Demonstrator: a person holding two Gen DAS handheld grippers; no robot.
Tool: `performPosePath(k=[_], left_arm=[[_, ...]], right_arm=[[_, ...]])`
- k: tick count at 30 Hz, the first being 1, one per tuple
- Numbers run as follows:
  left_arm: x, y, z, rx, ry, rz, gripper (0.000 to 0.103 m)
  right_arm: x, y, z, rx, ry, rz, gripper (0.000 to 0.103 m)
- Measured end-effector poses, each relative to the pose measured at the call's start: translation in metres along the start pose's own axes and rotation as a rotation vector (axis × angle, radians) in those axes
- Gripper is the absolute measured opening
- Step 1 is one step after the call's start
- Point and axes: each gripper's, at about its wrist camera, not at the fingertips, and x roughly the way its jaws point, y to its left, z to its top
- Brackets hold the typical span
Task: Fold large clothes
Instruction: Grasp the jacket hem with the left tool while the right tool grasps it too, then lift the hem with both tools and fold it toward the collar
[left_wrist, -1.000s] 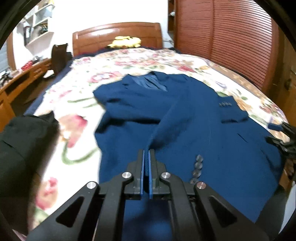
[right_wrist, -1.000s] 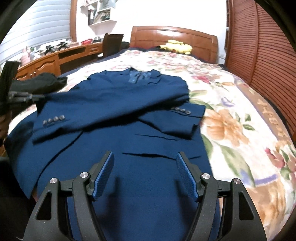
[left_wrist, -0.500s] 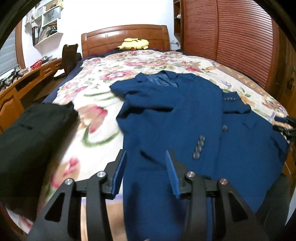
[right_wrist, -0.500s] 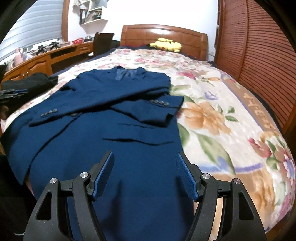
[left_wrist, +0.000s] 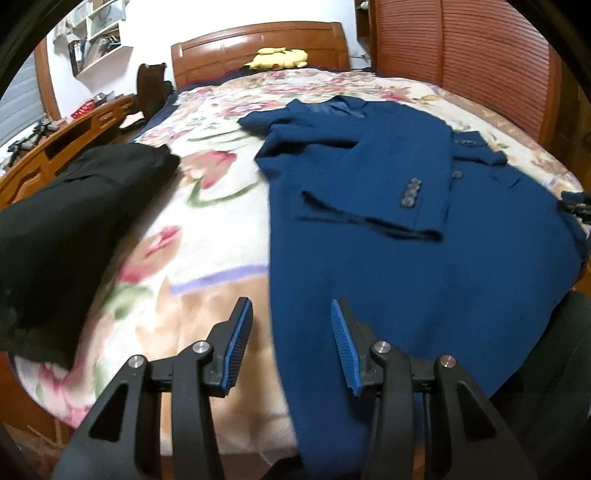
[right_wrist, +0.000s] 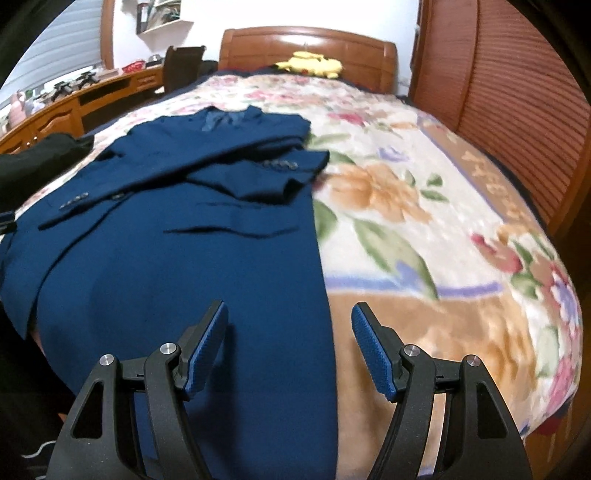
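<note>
Left wrist view: woven blue jacket (left_wrist: 388, 236) spread on plush floral blanket (left_wrist: 207, 236); hem edges seen below both half-open, empty grippers, left gripper (left_wrist: 291, 343), right gripper (right_wrist: 290, 345).

So it's a big wooden bed (left_wrist: 258, 40) with a curved reddish-brown headboard, covered by a cream fleece blanket (right_wrist: 424, 229) printed with pink and orange flowers and green leaves. Lying flat on the blanket is a navy blue suit jacket (left_wrist: 388, 240), collar toward the headboard, both sleeves folded across its front (cuff buttons showing), hem hanging over the foot edge. Beside it, near the desk-side edge, sits a heap of black clothing (left_wrist: 74, 214). Up by the headboard there's a yellow plush toy (right_wrist: 314, 64).
</note>
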Motion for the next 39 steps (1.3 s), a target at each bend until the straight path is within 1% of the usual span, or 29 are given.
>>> performPosePath(k=[5, 8, 11, 13, 14, 15, 16, 17, 18, 19, 20, 21, 22, 23, 24, 25, 26, 31, 36, 39], left_arm=[[-0.003, 0.004, -0.008, -0.017, 0.008, -0.012, 0.043], [-0.002, 0.004, -0.01, -0.012, 0.023, -0.016, 0.043], [-0.005, -0.003, -0.016, 0.033, 0.028, -0.004, 0.042], [-0.007, -0.007, -0.02, 0.042, 0.035, -0.023, 0.035], [-0.009, -0.008, -0.022, 0.041, 0.034, -0.033, 0.028], [-0.011, -0.009, -0.023, 0.041, 0.033, -0.044, 0.019], [-0.013, -0.01, -0.024, 0.043, 0.03, -0.062, 0.014], [-0.016, -0.011, -0.025, 0.042, 0.025, -0.067, 0.003], [-0.02, -0.011, -0.025, 0.038, 0.013, -0.075, 0.001], [-0.026, -0.012, -0.025, 0.034, 0.002, -0.086, 0.0], [-0.034, -0.013, -0.025, 0.025, -0.017, -0.097, 0.0], [-0.041, -0.015, -0.025, 0.018, -0.035, -0.105, 0.0], [-0.05, -0.016, -0.023, 0.009, -0.058, -0.119, 0.0], [-0.061, -0.018, -0.021, 0.001, -0.082, -0.131, 0.0], [-0.07, -0.019, -0.019, -0.004, -0.104, -0.137, 0.0], [-0.076, -0.021, -0.017, -0.007, -0.119, -0.141, 0.0], [-0.084, -0.023, -0.015, -0.006, -0.135, -0.143, 0.0], [-0.111, -0.026, -0.004, -0.016, -0.21, -0.149, 0.0], [-0.124, -0.027, 0.009, -0.007, -0.257, -0.143, 0.0], [-0.13, -0.028, 0.022, -0.009, -0.29, -0.147, 0.0]], right_arm=[[-0.004, -0.001, -0.008, 0.016, 0.011, 0.024, 0.071], [-0.002, 0.0, -0.012, 0.005, 0.035, 0.021, 0.071], [0.002, 0.0, -0.019, 0.004, 0.061, 0.039, 0.072], [0.005, -0.001, -0.021, 0.015, 0.08, 0.074, 0.072], [0.006, -0.002, -0.021, 0.019, 0.085, 0.085, 0.073], [0.006, -0.002, -0.021, 0.019, 0.085, 0.088, 0.073], [0.006, -0.002, -0.022, 0.02, 0.086, 0.095, 0.073], [0.005, -0.001, -0.023, 0.016, 0.088, 0.108, 0.071], [0.003, 0.002, -0.024, 0.003, 0.086, 0.12, 0.069], [0.0, 0.004, -0.024, -0.008, 0.085, 0.129, 0.06], [-0.003, 0.007, -0.025, -0.021, 0.082, 0.137, 0.047], [-0.006, 0.01, -0.026, -0.03, 0.077, 0.141, 0.04], [-0.01, 0.012, -0.026, -0.037, 0.072, 0.155, 0.02], [-0.014, 0.015, -0.026, -0.04, 0.065, 0.174, 0.013], [-0.018, 0.017, -0.025, -0.045, 0.054, 0.175, 0.011], [-0.023, 0.02, -0.024, -0.055, 0.039, 0.174, 0.007], [-0.028, 0.022, -0.023, -0.062, 0.019, 0.179, 0.005], [-0.058, 0.023, -0.008, -0.028, -0.09, 0.225, 0.003], [-0.082, 0.03, 0.009, -0.021, -0.164, 0.255, 0.002], [-0.093, 0.036, 0.02, -0.031, -0.198, 0.26, 0.002]])
